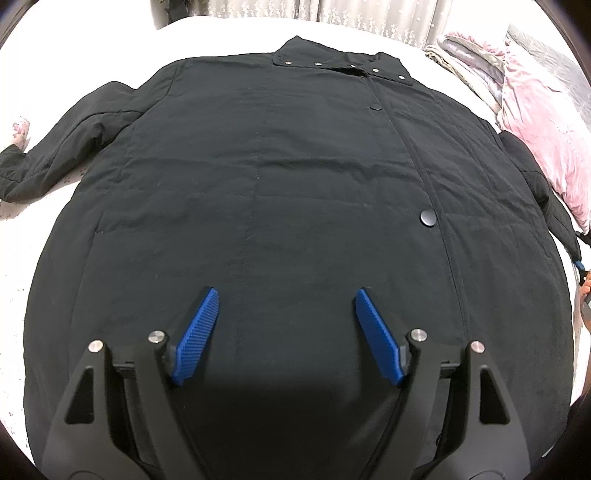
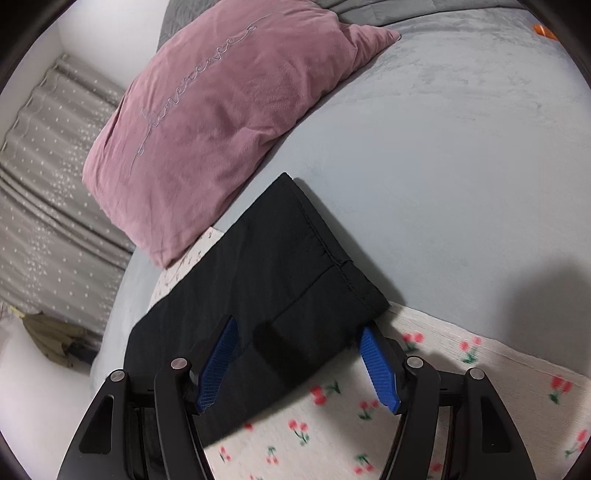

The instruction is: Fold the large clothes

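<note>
Through my left wrist camera, I am holding my left gripper (image 1: 287,295) above the lower middle of the black coat (image 1: 277,177), aiming along its length toward the collar (image 1: 343,62). Its blue pads (image 1: 197,334) are standing wide apart with nothing between them, and I cannot tell whether the tips are brushing the fabric. The coat is lying front up and spread flat over the white bedspread (image 1: 22,229), collar toward the far edge of the bed, its snapped front closure (image 1: 428,218) running diagonally down the right half. One sleeve (image 1: 55,147) is reaching toward the left edge of the bed, and the other sleeve (image 1: 546,199) is running down the right side just beside a pink pillow (image 1: 535,122). Grey dotted curtains (image 1: 332,14) are hanging past the far edge.

Through my right wrist camera, I am tilting my right gripper (image 2: 298,325) low over the cuff end of the right sleeve (image 2: 266,266), which is lying flat and slanting up toward the pink pillow (image 2: 207,110). The jaws are spread open; the left pad (image 2: 218,365) is sitting over the black cloth and the right pad (image 2: 378,369) is just off the sleeve's edge, over the cherry-print sheet (image 2: 424,406), so I am gripping nothing. The cuff's far corner is lying on a pale grey-blue blanket (image 2: 461,147) and near the pillow's lower corner. The curtains (image 2: 44,192) are filling the left side.
</note>
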`<state>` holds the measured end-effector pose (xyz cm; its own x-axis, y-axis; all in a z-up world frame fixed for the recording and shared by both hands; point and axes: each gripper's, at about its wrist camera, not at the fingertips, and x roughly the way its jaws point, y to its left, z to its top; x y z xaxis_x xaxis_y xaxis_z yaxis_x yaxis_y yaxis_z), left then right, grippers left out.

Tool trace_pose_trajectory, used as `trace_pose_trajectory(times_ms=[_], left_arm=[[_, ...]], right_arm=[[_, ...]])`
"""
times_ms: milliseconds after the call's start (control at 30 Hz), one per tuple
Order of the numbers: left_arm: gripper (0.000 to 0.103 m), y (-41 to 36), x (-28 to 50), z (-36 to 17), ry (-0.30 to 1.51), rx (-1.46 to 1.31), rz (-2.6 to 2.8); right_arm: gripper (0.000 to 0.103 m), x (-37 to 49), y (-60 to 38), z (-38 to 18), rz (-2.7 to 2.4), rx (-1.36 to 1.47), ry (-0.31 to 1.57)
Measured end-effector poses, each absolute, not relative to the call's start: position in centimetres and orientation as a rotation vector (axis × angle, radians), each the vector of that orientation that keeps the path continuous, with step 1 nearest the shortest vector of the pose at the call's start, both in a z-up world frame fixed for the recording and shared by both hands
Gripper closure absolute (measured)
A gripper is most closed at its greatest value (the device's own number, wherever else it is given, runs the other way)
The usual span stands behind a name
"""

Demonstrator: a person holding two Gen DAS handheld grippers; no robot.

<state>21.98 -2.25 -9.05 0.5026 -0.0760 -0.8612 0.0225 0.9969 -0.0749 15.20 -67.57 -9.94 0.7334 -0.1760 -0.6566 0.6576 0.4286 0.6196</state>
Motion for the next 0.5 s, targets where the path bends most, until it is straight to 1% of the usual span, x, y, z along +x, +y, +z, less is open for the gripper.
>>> trace_pose_trajectory(times_ms=[33,67,100,200,333,500], left_arm=[[0.026,-2.3,21.9,-9.1,1.043,-0.057,-0.059],[0.026,-2.3,21.9,-9.1,1.042,-0.056,-0.058],[0.026,-2.3,21.9,-9.1,1.041,-0.054,-0.058],[0.025,-2.3,21.9,-9.1,1.039,-0.053,-0.059],[0.026,-2.0,22.0,-9.0,1.039,-0.067,-0.06],[0.026,-1.8,22.2,-9.1,1.039,-0.075,-0.052]], right_arm=[[0.057,15.3,-67.7,-10.0,-0.56,0.994,0.557],[0.074,15.5,-67.8,-10.1,-0.564,0.989,0.567],[0.088,15.5,-68.0,-10.3,-0.551,1.0,0.57],[0.093,14.9,-68.1,-9.4,-0.547,0.978,0.542],[0.095,14.3,-66.9,-5.6,-0.583,0.828,0.473],[0.097,12.7,-65.5,-0.3,-0.638,0.72,0.359]])
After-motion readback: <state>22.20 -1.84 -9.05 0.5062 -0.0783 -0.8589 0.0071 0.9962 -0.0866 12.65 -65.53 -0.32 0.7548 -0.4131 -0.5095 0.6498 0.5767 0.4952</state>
